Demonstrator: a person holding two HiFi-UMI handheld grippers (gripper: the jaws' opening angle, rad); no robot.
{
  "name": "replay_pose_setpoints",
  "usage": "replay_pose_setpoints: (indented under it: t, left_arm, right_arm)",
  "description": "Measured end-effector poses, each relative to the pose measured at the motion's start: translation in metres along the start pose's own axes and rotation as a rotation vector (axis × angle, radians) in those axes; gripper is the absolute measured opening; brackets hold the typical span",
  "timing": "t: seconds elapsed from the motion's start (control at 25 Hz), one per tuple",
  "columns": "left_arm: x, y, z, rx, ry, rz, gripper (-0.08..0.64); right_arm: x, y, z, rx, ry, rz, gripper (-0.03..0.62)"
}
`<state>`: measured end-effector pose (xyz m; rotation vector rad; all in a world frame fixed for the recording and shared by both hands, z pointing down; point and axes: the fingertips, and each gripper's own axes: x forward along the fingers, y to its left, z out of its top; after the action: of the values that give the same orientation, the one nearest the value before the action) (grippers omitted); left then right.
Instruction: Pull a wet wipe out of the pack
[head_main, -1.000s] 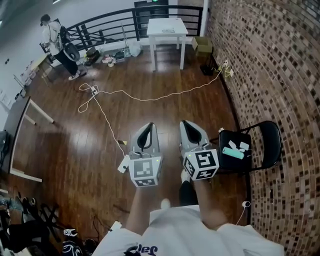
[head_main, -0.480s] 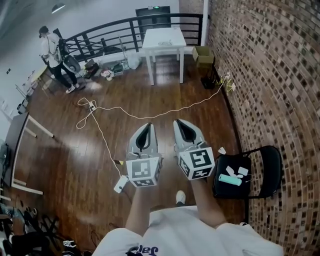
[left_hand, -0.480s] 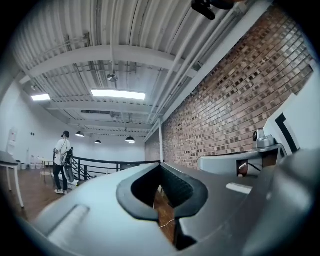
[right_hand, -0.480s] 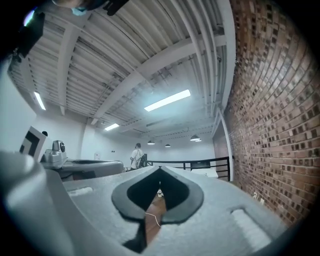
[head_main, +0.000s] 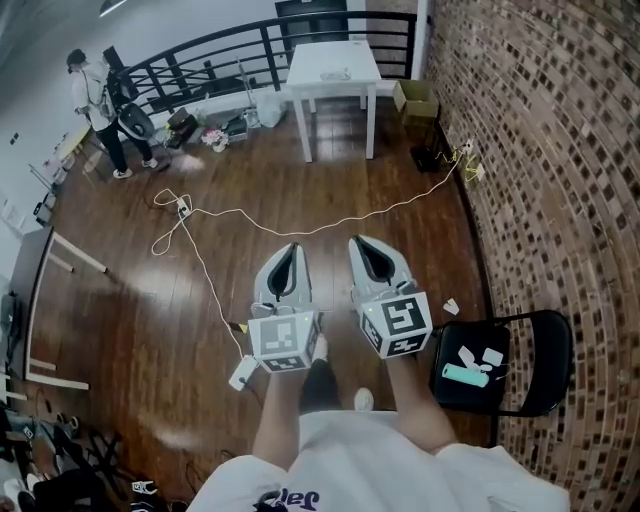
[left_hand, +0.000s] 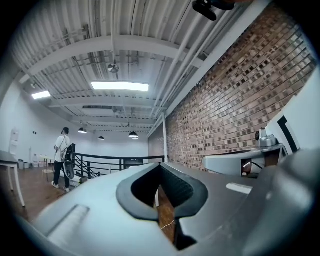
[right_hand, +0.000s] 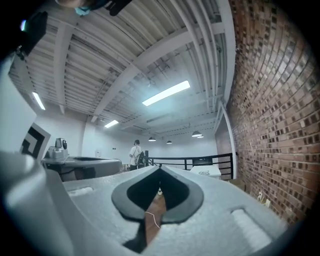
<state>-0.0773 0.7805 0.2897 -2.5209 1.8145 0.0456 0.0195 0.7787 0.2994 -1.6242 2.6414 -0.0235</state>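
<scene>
1. Left tool (head_main: 292, 247) and right tool (head_main: 361, 241): jaws closed together, both empty, pointing level.
2. Both have moved forward, and the chair (head_main: 545, 350) now sits back-right of them.
3. Wipe pack not identifiable; probably the small item (head_main: 335, 74) on the white surface (head_main: 355, 52) far ahead. Approach only.

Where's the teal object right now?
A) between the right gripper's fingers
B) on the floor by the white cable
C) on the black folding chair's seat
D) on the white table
C: the head view shows the teal object lying on the seat of the black folding chair, beside small white pieces.
</scene>
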Motion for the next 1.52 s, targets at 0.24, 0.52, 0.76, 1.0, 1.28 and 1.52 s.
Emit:
replay_pose_setpoints:
  t: [0.24,0.52,0.76,1.0,1.28,1.52]
  left_arm:
    - [0.101,0.054,-0.003,-0.014,0.007,-0.058,0.017]
    - [0.203,0.134,0.001,-0.033,-0.022,-0.108,0.017]
    - [0.26,0.168,-0.015,-0.056,-0.008,-0.146,0.017]
    - [0.319,0.185,-0.035,-0.066,0.026,-0.156,0.017]
    - [0.431,0.207,-0.041,-0.021,0.025,-0.118,0.017]
    - [0.554,0.206,0.004,0.067,-0.068,-0.059,0.017]
  right_arm:
    - [0.103,-0.033,-0.001,-0.009,0.008,-0.046,-0.008]
    - [0.228,-0.051,0.012,-0.033,0.002,-0.096,-0.008]
    - [0.292,-0.061,-0.005,-0.049,0.054,-0.122,-0.008]
    - [0.341,-0.1,-0.019,-0.032,0.077,-0.145,-0.008]
    - [0.437,-0.173,-0.027,0.007,0.06,-0.12,-0.008]
    - [0.529,-0.263,0.004,0.04,0.035,-0.065,-0.008]
